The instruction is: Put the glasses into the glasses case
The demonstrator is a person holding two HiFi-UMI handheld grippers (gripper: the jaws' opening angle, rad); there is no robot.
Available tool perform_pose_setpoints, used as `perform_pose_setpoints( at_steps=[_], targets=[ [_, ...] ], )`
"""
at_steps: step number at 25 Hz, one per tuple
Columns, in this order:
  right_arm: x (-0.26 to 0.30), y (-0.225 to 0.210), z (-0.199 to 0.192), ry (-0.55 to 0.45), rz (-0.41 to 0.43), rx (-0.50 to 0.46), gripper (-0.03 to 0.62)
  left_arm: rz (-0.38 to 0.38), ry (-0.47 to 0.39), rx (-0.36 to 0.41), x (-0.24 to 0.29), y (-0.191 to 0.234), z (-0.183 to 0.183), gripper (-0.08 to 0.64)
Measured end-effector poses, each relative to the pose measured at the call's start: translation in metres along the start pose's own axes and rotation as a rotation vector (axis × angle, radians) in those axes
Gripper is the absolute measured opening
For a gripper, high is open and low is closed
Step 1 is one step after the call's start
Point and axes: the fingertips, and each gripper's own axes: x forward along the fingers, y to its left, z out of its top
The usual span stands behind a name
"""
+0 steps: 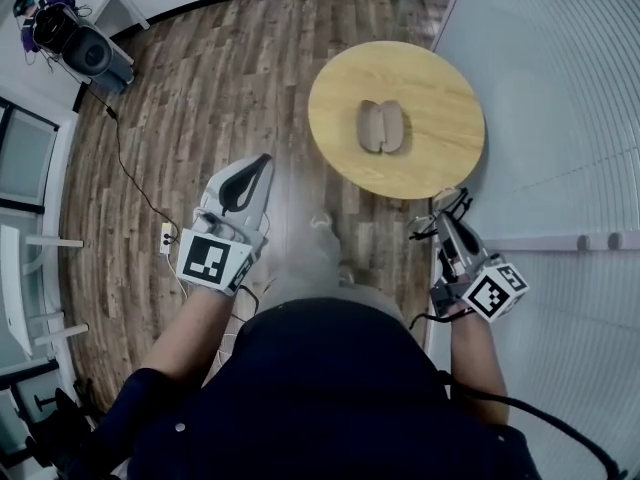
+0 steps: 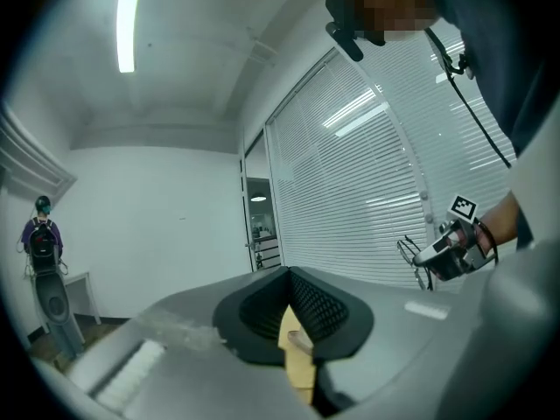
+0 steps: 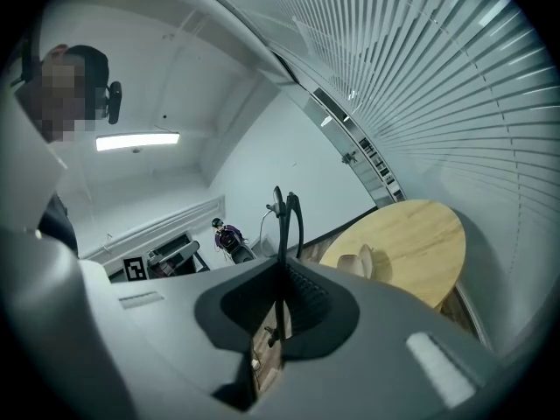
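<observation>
Glasses [image 3: 278, 234] with a thin black frame are held in the right gripper [image 1: 447, 220]. Its jaws are closed almost fully and pinch one thin part of the frame. In the right gripper view the rest of the frame stands up above the jaws, with two curved ends at the top. Which part of the frame is pinched I cannot say exactly. This gripper is in the air just beside the near edge of the round wooden table [image 1: 440, 78], not over it, and it points roughly toward the table. On the table, near its middle, lies the glasses case [image 1: 382, 128]. It is light beige-grey and opened, with its two halves side by side, and it is well apart from the glasses. The left gripper [image 1: 262, 165] is in the air over the wooden floor [image 1: 220, 88], to the left of the table and apart from it. Its jaws are together, and the left gripper view shows nothing between them. That view also shows the right gripper across the room, with the glasses at its front, before the white blinds [image 1: 560, 88]. A black cable [image 1: 125, 158] runs over the floor to a white power strip [image 1: 166, 236], which in the head view lies close to the left gripper.
</observation>
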Motion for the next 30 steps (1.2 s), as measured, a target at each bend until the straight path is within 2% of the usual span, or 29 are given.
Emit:
perform_pose_setpoints(
  at_steps=[6,9,15,21,30],
  targets=[
    [0.0,-0.01,-0.002,-0.014,-0.028,-0.001,0.023,-0.068,-0.003,-0.004,0.032,-0.004,-0.012,0.006],
    [0.013,-0.02,0.014,-0.015,-0.058,0.005,0.023,-0.106,-0.017,-0.007,0.064,0.003,-0.006,0.006],
    [0.043,-0.031,0.034,0.012,-0.078,0.003,0.023,-0.129,-0.035,-0.03,0.117,0.019,-0.006,0.006],
    [0.103,-0.039,0.048,0.042,-0.069,0.013,0.023,-0.165,-0.02,-0.029,0.169,0.054,-0.013,0.006],
    [0.188,-0.059,0.068,0.094,-0.095,0.03,0.023,-0.215,0.033,-0.054,0.234,0.102,-0.049,0.006]
  ],
)
